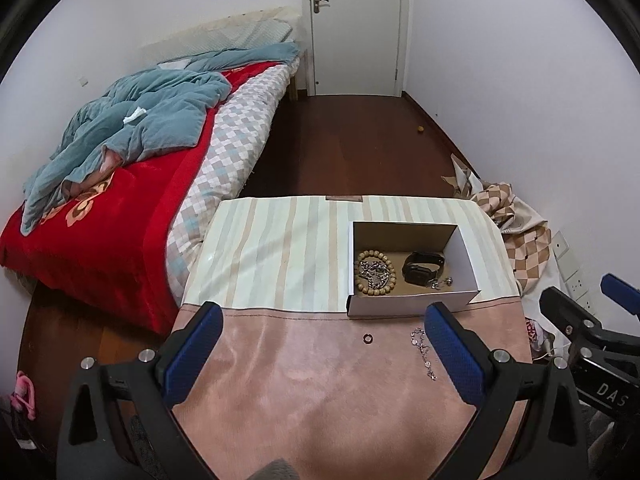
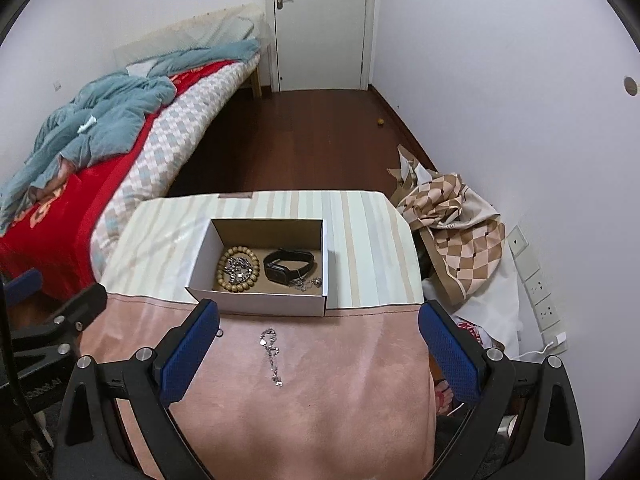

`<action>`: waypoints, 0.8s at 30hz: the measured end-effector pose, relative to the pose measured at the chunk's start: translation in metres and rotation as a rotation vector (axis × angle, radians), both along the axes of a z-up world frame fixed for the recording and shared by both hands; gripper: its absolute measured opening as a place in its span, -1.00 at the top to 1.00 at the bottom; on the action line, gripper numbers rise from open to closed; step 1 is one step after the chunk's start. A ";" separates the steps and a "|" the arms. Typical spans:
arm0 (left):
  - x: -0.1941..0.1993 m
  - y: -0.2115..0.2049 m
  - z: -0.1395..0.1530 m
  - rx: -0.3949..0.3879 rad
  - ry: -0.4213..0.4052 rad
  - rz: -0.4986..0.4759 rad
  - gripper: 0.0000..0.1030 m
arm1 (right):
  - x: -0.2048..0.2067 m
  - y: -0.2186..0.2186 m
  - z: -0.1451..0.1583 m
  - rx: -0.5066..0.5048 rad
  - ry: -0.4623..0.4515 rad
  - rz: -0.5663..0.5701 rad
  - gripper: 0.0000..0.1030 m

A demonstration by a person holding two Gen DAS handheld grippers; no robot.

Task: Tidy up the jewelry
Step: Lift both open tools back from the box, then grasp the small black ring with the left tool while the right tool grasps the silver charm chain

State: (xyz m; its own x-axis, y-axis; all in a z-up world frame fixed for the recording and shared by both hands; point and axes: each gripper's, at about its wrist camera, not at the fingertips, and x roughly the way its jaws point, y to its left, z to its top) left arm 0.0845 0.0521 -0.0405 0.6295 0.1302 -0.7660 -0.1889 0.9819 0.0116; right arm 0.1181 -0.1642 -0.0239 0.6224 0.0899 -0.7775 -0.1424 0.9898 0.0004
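- Done: open white cardboard box (image 2: pixel 256 268) at the worktop's (image 2: pixel 320 400) middle holds wooden bead bracelet (image 2: pixel 237 270), black watch (image 2: pixel 286 268), chains.
- Left: silver chain (image 2: pixel 271 356), small dark ring (image 1: pixel 367 337) near the front edge.
- Left gripper (image 1: pixel 320 356), right gripper (image 2: pixel 318 354): jaws wide, empty.

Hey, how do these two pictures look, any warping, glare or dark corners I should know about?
Left wrist view: strong fisheye bend, the door frame and walls bow, black corners; soft sheen on the pink cloth; the box stays sharp. Right wrist view: same curve and vignette, even indoor light, faint shadows, silver chain crisp, ring half hidden by a finger.
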 end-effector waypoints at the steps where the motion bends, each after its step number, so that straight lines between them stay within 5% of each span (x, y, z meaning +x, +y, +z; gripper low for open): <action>1: -0.001 0.001 -0.002 0.002 0.002 0.006 -1.00 | -0.002 -0.001 0.000 0.005 0.002 0.000 -0.96; 6: -0.003 0.005 -0.031 0.019 0.047 0.035 -1.00 | -0.006 -0.002 -0.025 0.023 0.052 0.007 -0.96; 13: 0.000 0.012 -0.100 0.073 0.172 0.083 -1.00 | 0.000 -0.001 -0.117 0.075 0.152 0.015 -0.94; 17: 0.006 0.020 -0.134 0.079 0.236 0.104 -1.00 | 0.010 0.007 -0.165 0.088 0.192 0.057 -0.52; 24: 0.022 0.031 -0.171 0.045 0.316 0.118 -1.00 | 0.032 0.034 -0.213 0.052 0.215 0.134 -0.31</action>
State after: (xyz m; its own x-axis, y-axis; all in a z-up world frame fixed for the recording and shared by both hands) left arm 0.1069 0.0827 -0.2113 0.3402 0.2263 -0.9127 -0.2814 0.9506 0.1308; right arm 0.1501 -0.1302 -0.2369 0.4228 0.2034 -0.8831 -0.2631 0.9601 0.0952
